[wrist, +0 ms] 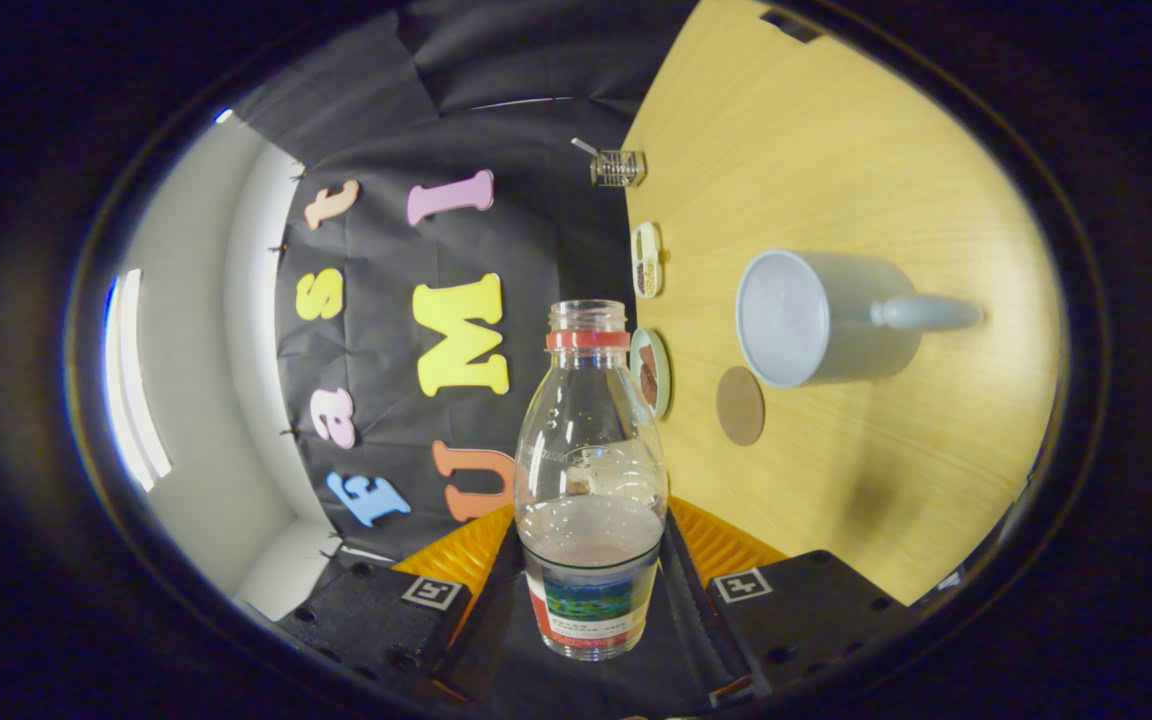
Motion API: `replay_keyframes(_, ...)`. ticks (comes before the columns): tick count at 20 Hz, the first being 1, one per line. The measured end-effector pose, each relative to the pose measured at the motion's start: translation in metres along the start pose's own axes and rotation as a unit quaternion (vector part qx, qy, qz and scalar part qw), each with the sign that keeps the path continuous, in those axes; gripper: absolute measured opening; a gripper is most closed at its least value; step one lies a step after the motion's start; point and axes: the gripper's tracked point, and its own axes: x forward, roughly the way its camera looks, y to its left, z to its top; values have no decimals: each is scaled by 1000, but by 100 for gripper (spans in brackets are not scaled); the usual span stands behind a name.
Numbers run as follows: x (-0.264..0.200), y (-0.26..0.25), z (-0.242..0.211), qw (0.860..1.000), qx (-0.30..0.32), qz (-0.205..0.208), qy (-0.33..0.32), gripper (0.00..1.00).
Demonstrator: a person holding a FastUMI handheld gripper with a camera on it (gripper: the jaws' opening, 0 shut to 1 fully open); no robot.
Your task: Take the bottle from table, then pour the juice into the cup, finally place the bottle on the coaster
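The booth's black cloth wall and a pale wood-grain table share the gripper view, the whole scene rolled well onto its side, which suggests the tool is tipped over. The gripper holds a clear plastic bottle with a red neck ring and a coloured label between its two fingers; both fingers appear to press on the bottle's lower body at the label, so the grip reads as closed on it. The bottle's mouth is uncapped, and some pinkish juice lies in its lower part. Beyond the bottle stands a light blue-grey cup with a side handle, its inside looking empty (no juice can be made out in it). A flat round brown coaster lies just beside the cup, between it and the bottle. Two small dishes and a small wire rack sit near the table's far edge. Judged step: the bottle is taken and the pour is in hand or about to start. The next move calls for bringing the mouth over the cup's rim and tilting further, holding the grip firm.
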Motion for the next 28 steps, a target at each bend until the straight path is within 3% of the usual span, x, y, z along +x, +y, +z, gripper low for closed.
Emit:
replay_keyframes(3, -12, 8, 16, 991, -131, -20, -12, 76)
replay_keyframes(9, -26, 34, 20, 949, -316, -10, -10, 77)
replay_keyframes(12, -26, 36, 20, 910, -413, -29, -15, 77)
replay_keyframes(16, -26, 54, 28, 841, -536, -38, -69, 79)
replay_keyframes(20, -10, 63, 31, 799, -593, -21, -102, 80)
replay_keyframes(28, 66, 37, 23, 742, -662, -36, -98, 81)
